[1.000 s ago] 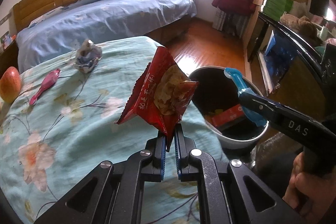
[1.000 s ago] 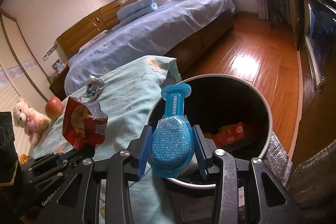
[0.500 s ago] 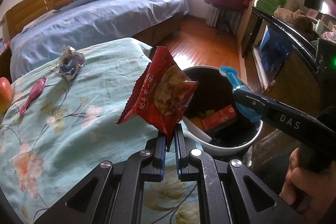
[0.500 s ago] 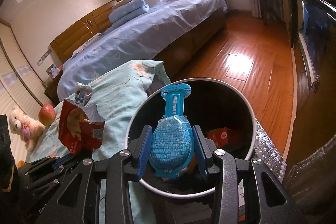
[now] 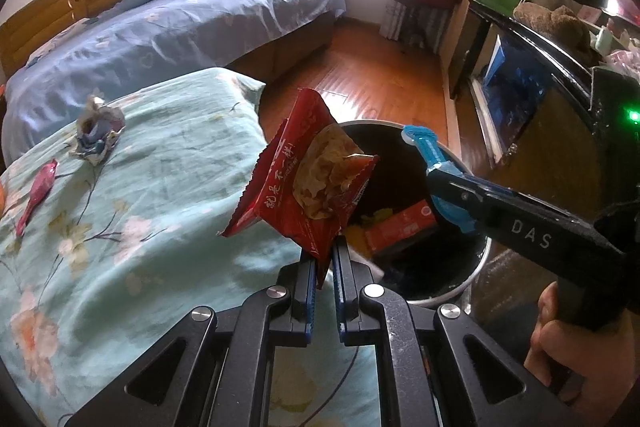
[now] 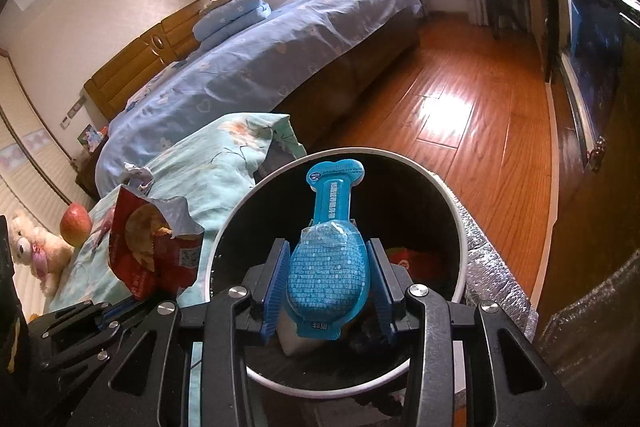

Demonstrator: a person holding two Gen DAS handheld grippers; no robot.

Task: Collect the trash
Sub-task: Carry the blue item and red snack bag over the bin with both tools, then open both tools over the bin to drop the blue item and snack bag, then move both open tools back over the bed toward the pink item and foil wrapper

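Trash in two pieces: a red snack bag (image 5: 308, 187) is clamped upright in the left hand-held gripper (image 5: 325, 267) beside the bin (image 6: 460, 227), over the floral surface (image 5: 132, 219). The right hand-held gripper (image 6: 329, 285) is clamped on a blue pack (image 6: 330, 255) above the bin's mouth, where a red box (image 5: 400, 227) lies inside.

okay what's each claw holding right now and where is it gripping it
Left claw pinches the red snack bag by its bottom corner. Right claw clamps the blue packet across its round body.
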